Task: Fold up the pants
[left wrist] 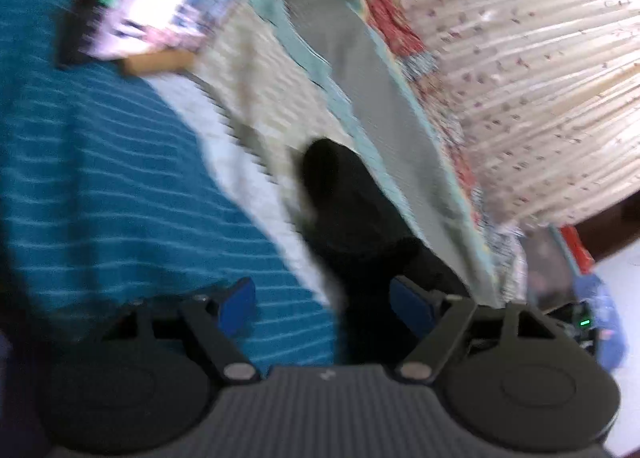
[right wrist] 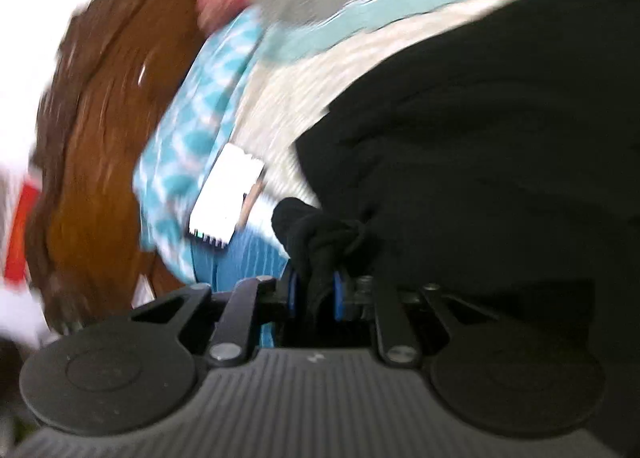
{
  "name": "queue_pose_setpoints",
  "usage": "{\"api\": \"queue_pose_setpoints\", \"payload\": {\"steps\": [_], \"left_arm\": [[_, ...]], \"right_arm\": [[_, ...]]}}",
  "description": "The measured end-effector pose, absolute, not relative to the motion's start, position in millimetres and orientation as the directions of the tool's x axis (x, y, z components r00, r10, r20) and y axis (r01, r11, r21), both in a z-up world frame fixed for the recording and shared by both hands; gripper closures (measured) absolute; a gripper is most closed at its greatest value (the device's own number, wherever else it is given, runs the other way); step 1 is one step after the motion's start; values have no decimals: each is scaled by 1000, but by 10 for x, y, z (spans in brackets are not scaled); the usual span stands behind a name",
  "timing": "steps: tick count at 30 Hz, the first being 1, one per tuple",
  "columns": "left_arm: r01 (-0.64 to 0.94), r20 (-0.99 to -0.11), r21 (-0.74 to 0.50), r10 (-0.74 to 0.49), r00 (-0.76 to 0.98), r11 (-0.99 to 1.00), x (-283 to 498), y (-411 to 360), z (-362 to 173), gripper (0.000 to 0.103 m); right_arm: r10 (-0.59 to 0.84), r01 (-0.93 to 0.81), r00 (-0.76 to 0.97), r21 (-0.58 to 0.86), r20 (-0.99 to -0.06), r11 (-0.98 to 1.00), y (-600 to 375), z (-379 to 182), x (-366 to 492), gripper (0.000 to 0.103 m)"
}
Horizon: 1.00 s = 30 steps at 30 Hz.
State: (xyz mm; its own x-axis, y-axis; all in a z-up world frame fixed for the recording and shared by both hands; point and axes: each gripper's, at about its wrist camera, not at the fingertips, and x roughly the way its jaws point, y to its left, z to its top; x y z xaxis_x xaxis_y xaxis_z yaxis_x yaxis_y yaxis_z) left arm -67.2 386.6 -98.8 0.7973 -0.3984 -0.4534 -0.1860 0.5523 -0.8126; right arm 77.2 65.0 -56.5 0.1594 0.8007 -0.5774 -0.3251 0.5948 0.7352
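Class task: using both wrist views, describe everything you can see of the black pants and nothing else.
The black pants look like soft, matte, plain dark cloth, with blur hiding finer detail. In the right wrist view they lie crumpled in broad folds on the pale woven cover, and a bunched edge is pinched between the blue pads of the right gripper. In the left wrist view a narrow part of them runs away ahead of the left gripper, whose jaws stand wide apart without holding it.

One pair of black pants [right wrist: 480, 130] at 3 o'clock, two grippers, left gripper [left wrist: 324, 298], right gripper [right wrist: 316, 290], one lit tablet [left wrist: 160, 14] at 10 o'clock
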Motion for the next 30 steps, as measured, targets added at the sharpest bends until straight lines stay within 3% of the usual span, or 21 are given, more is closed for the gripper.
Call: {"api": "queue_pose_setpoints", "payload": {"steps": [7,12,13,14,15,17,19,21,24,26,28,30], "left_arm": [[-82,-399,-860,-561,726,504,-101,3511,-985,18],[-55,-374,-871,-586,719,488,16,3344,-1013,16],[-37,-362,-873,-595,718,486,25,3313,-1004,20],[-19,-363,-862,-589,722,507,32,3258,-977,46],[-6,-379,-839,-578,722,544,38,3220,-946,60],[12,-388,-818,-565,728,576,34,3230,-884,77],[4,-396,-791,-517,759,611,-18,3384,-765,83],[4,-363,-763,-435,824,646,-192,3688,-534,83],[30,-330,-697,-357,874,717,-481,3966,-235,87],[-16,-405,-610,-294,865,792,-584,3962,-201,89],[-91,-487,-589,-263,833,803,-634,3977,-390,92],[-189,-566,-580,-225,793,792,-687,4019,-649,92]], "right_arm": [[831,-303,169,774,-530,556,712,-642,697,83],[871,-311,112,816,-478,488,482,-586,591,83],[868,-330,100,807,-485,489,443,-551,555,83],[869,-345,84,804,-487,484,448,-532,529,83],[873,-356,69,806,-482,473,437,-513,503,83],[860,-393,72,778,-506,490,489,-468,462,78],[853,-409,81,763,-516,500,478,-440,460,62],[849,-409,106,756,-518,512,429,-411,467,56],[823,-492,130,685,-553,537,441,-402,400,60],[730,-572,136,549,-670,610,612,-501,321,62],[564,-605,142,380,-814,700,781,-758,232,77],[506,-614,163,314,-847,724,818,-926,136,74]]}}
